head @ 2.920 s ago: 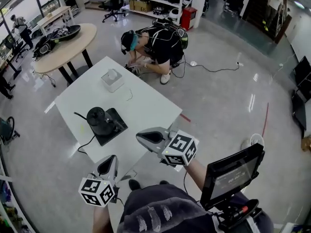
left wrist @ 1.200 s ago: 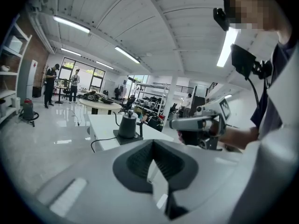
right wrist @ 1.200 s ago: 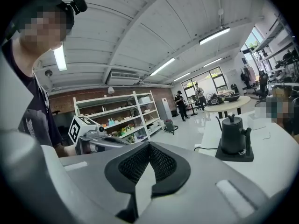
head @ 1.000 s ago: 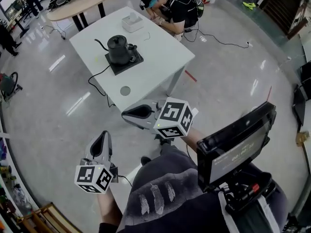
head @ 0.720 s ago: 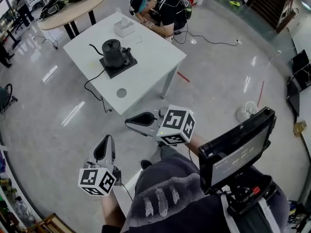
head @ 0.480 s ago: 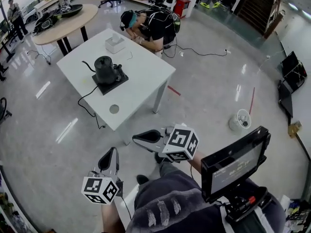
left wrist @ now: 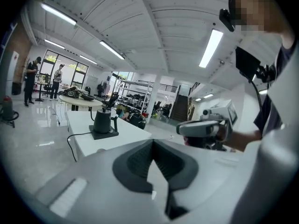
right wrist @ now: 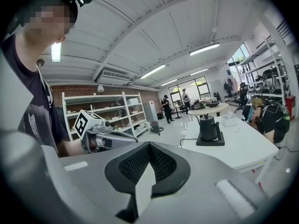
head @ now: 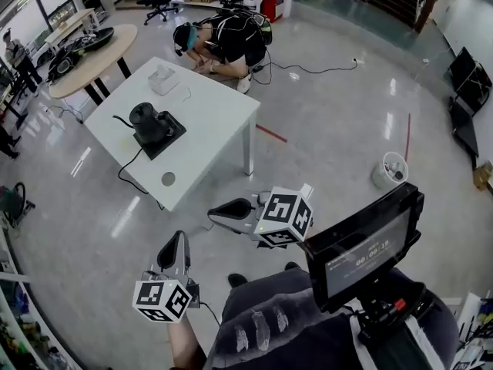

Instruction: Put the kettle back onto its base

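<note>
The black gooseneck kettle (head: pixel 145 119) stands upright on its black square base (head: pixel 165 135) on the white table (head: pixel 208 122). It also shows far off in the left gripper view as the kettle (left wrist: pixel 102 120) and in the right gripper view as the kettle (right wrist: pixel 209 127). My left gripper (head: pixel 176 241) and right gripper (head: pixel 212 209) hang over the floor, well short of the table's near edge. Both are shut with nothing between the jaws. The left gripper (left wrist: pixel 152 141) and the right gripper (right wrist: pixel 149 144) point roughly level towards the table.
A person (head: pixel 223 41) crouches at the table's far side. A white box (head: pixel 163 78) sits on the table, and a cable (head: pixel 127 168) hangs off its left edge. A round table (head: pixel 85 56) stands further left, a white bucket (head: pixel 389 169) on the floor at right.
The table with the kettle has slid left and down in the head view and looks farther off than at first. Both grippers have shifted slightly with me and stay shut.
</note>
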